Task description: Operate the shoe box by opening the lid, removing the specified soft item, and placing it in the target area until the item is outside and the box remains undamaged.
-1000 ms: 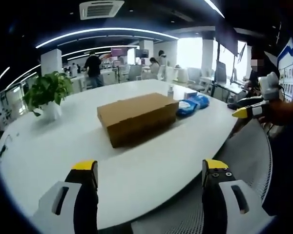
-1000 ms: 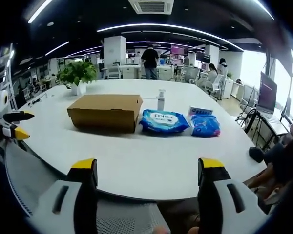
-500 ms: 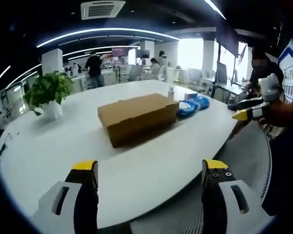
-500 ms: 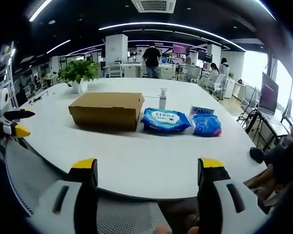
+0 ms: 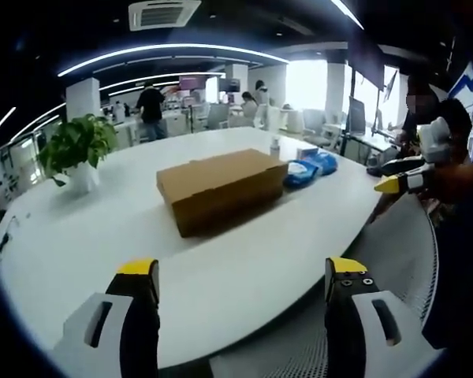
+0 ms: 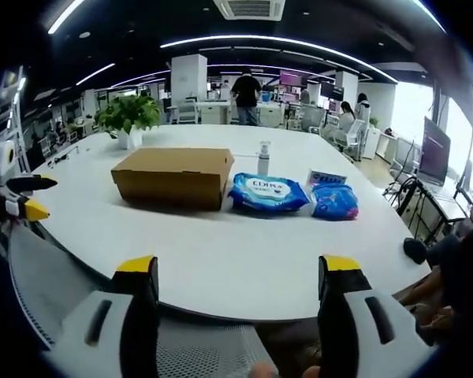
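A: Where is the box, and is anything out of it?

B: The plain brown cardboard shoe box lies near the middle of the white oval surface, lid flat and closed, so its contents are hidden. Just beside its end lies a blue-and-white soft wipes pack, then a smaller blue crinkled packet close to that one. A small clear spray bottle stands behind the wipes.

A: And the tools?

B: The left hand-held gripper has its yellow-tipped jaws spread wide, holding nothing, back at the near edge. The right hand-held gripper likewise stands wide and empty, short of the rim.

A: Room to move?

B: Bare white top lies between the near edge and the box. A green potted plant in a white pot stands well apart, toward the far rim
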Demonstrator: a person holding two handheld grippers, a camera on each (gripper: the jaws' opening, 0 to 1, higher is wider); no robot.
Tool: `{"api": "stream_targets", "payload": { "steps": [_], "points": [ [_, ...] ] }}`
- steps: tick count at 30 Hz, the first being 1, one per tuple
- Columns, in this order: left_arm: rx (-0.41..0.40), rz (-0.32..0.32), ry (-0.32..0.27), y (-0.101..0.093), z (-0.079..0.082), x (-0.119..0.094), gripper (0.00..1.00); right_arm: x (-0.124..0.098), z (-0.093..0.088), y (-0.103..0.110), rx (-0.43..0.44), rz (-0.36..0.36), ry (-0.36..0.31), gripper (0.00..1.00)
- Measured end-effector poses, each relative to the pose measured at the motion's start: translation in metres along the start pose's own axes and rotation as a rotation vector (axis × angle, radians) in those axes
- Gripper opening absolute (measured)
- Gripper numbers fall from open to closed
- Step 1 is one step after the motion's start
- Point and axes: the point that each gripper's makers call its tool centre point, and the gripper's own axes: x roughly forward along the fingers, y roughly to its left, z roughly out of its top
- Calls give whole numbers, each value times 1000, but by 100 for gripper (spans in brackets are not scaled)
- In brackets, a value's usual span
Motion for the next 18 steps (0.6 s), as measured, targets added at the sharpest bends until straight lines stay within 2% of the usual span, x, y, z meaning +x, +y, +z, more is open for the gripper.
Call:
{"api": "stream_targets", "payload": {
  "steps": [18],
  "points": [
    [2,-5,7,-3,0,-1,88,-1,0,0,-2,2,-3,79]
  ]
}}
